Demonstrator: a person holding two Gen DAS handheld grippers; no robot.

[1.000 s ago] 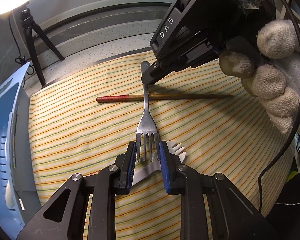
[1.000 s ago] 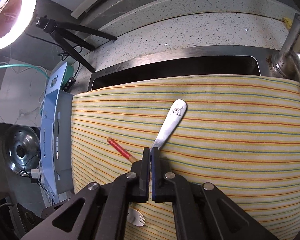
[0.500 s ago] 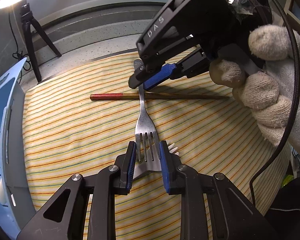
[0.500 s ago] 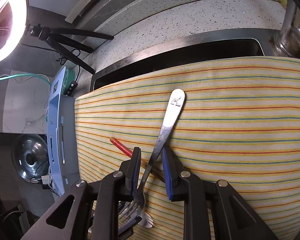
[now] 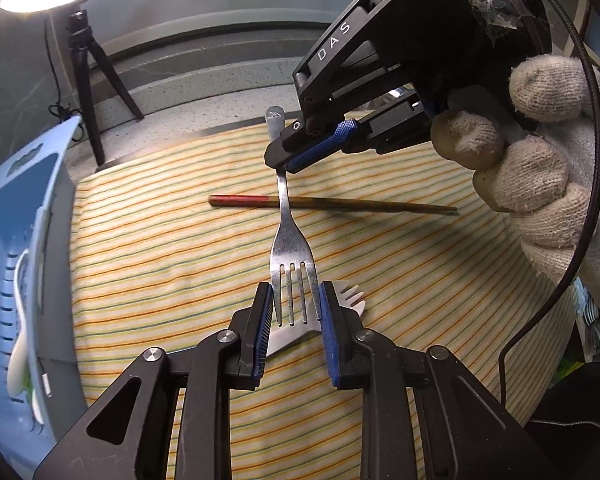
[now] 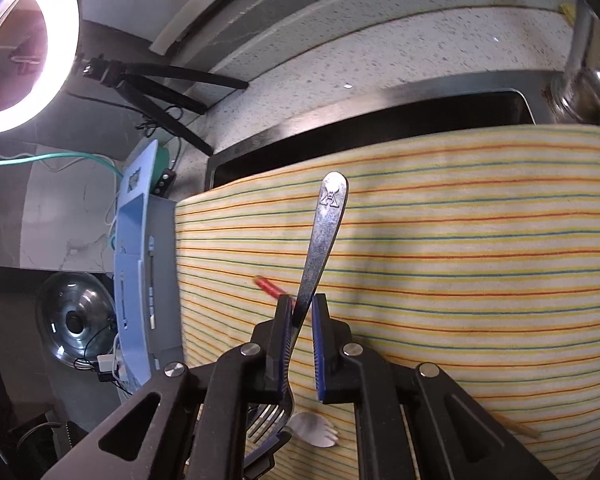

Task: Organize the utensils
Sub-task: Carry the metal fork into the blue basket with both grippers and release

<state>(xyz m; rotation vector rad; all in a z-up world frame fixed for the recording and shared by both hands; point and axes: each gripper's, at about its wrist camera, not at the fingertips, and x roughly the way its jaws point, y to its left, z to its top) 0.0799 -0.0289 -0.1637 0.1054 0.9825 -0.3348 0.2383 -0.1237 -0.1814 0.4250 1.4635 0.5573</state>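
Observation:
My left gripper (image 5: 294, 308) is shut on the tines of a steel fork (image 5: 290, 240) and holds it above the striped cloth (image 5: 160, 248). The fork's handle (image 6: 326, 232) runs up between the pads of my right gripper (image 6: 300, 312), which is open around it; one pad (image 6: 284, 320) touches the handle. In the left wrist view the right gripper (image 5: 284, 162) straddles the handle from the right. A chopstick with a red end (image 5: 324, 203) lies across the cloth under the fork. A white plastic spork (image 5: 350, 300) lies under my left fingers.
A blue utensil rack (image 5: 28, 240) with a white utensil stands at the cloth's left edge, also in the right wrist view (image 6: 134, 280). A sink opening (image 6: 360, 128) and tap (image 6: 580, 72) lie beyond the cloth. A ring light on a tripod (image 5: 88, 60) stands at the back left.
My right gripper opened from shut on the handle and now straddles it. The fork has lifted higher above the cloth in my left gripper.

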